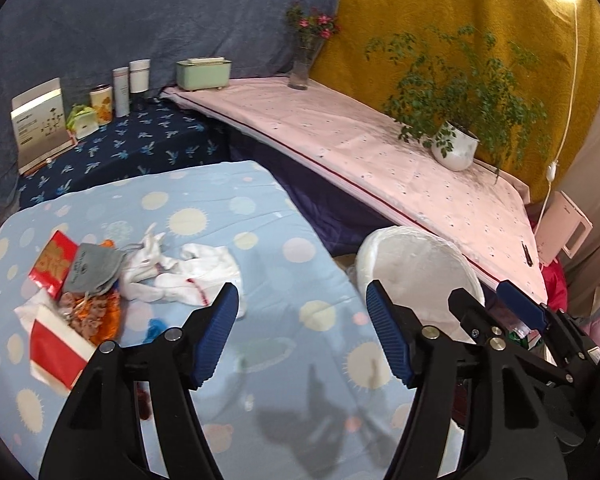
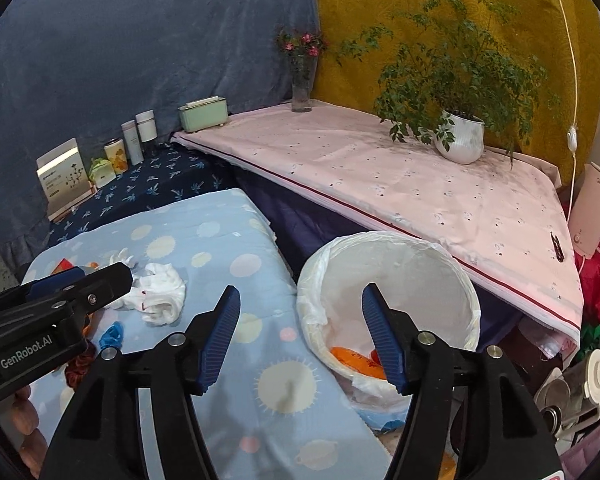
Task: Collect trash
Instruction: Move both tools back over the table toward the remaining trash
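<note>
A pile of trash lies at the left of the light blue spotted table (image 1: 284, 360): a red packet (image 1: 52, 262), a grey pouch (image 1: 92, 268), crumpled white cloth (image 1: 188, 276), orange wrappers (image 1: 104, 316) and a red-and-white box (image 1: 56, 350). A white-lined bin (image 1: 416, 268) stands to the right of the table; in the right wrist view the bin (image 2: 396, 280) holds an orange wrapper (image 2: 354, 358). My left gripper (image 1: 302, 334) is open and empty over the table. My right gripper (image 2: 300, 334) is open and empty at the bin's near rim.
A pink-covered shelf (image 1: 380, 148) runs behind the bin with a potted plant (image 1: 456, 148), a flower vase (image 1: 302, 68) and a green box (image 1: 202, 74). Bottles, a tin and a card box (image 1: 40, 124) stand on a dark blue shelf. A blue scrap (image 2: 112, 334) lies on the table.
</note>
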Available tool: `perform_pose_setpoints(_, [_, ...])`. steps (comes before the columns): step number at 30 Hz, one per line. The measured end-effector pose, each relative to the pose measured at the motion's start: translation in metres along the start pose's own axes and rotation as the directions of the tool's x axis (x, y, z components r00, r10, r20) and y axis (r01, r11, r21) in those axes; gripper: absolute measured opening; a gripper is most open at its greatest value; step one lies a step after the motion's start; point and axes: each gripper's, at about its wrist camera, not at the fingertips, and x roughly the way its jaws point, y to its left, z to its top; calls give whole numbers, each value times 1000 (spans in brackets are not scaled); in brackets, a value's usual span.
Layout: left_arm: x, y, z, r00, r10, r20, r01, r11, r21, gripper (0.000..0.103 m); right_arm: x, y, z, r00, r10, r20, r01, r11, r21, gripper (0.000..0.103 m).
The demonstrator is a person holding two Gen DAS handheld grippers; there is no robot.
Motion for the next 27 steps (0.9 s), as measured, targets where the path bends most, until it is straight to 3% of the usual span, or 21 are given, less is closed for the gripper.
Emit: perform_pose_setpoints(27, [-39, 127, -43, 981, 190, -29, -192, 967, -168, 65, -5, 136, -35, 981, 162, -103, -179, 966, -186, 62])
